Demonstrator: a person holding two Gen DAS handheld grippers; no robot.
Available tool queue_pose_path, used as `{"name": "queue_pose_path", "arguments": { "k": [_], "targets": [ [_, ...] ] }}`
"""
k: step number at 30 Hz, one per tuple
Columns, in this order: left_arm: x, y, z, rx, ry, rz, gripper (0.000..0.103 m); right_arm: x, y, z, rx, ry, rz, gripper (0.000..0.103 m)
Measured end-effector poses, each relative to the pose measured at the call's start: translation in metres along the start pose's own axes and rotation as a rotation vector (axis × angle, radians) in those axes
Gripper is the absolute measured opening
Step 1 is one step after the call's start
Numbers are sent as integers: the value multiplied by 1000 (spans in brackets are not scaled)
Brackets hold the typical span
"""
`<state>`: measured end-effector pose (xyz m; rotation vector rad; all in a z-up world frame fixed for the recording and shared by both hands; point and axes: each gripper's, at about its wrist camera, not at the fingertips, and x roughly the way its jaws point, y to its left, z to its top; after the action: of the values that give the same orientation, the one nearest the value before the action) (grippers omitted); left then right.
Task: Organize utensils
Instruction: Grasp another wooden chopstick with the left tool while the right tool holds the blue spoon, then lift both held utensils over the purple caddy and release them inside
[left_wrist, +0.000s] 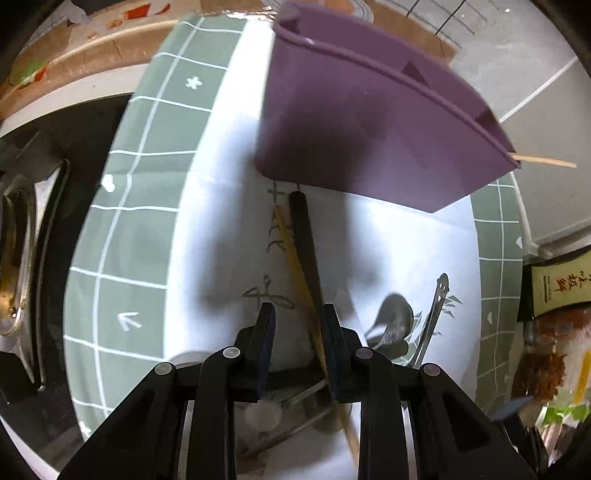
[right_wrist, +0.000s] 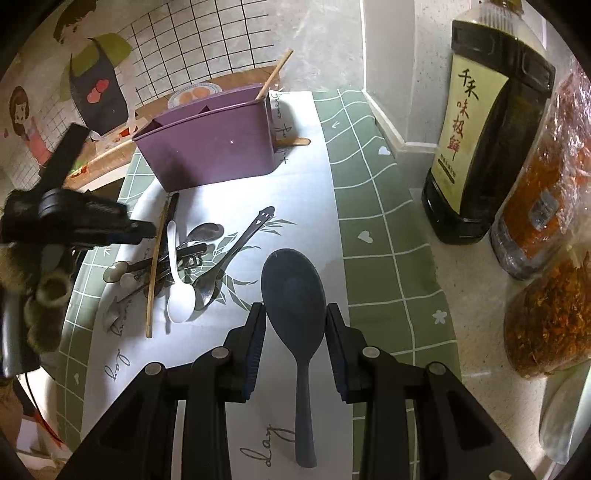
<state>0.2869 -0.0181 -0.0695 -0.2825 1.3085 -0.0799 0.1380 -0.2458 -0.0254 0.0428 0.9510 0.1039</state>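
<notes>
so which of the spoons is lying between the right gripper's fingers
The dark grey rice paddle, lying alone between the open right gripper fingers. The white spoon and metal spoons sit piled further left.

Left wrist view is motion-blurred throughout; print on the cloth (left_wrist: 229, 258) cannot be read. The purple utensil holder (left_wrist: 369, 122) hides the far ends of the chopsticks (left_wrist: 303, 251); their near ends pass behind the left gripper (left_wrist: 297, 314), contact undetermined. In the right wrist view the left gripper (right_wrist: 144, 229) masks part of the utensil pile (right_wrist: 177, 258); individual pieces overlap beyond telling. The dark bottle (right_wrist: 484, 129) is cut off at the top edge.
</notes>
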Motion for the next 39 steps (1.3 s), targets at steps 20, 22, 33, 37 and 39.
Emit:
{"name": "queue_pose_path", "arguments": {
  "k": [20, 22, 33, 37, 39],
  "targets": [
    [-98, 22, -75, 176, -289, -159, 5, -19, 6, 25, 16, -52, 105, 6],
    [-111, 22, -76, 184, -323, -163, 5, -23, 11, 31, -3, -72, 109, 6],
    [-150, 29, -88, 187, -423, -156, 5, 25, 21, 37, -51, 12, 31, 46],
    [-155, 27, -93, 207, -446, -132, 6, 65, 18, 45, 37, 63, 11, 55],
    [-157, 27, -95, 209, -449, -125, 6, 84, 20, 51, 56, 80, -1, 55]
  ]
}}
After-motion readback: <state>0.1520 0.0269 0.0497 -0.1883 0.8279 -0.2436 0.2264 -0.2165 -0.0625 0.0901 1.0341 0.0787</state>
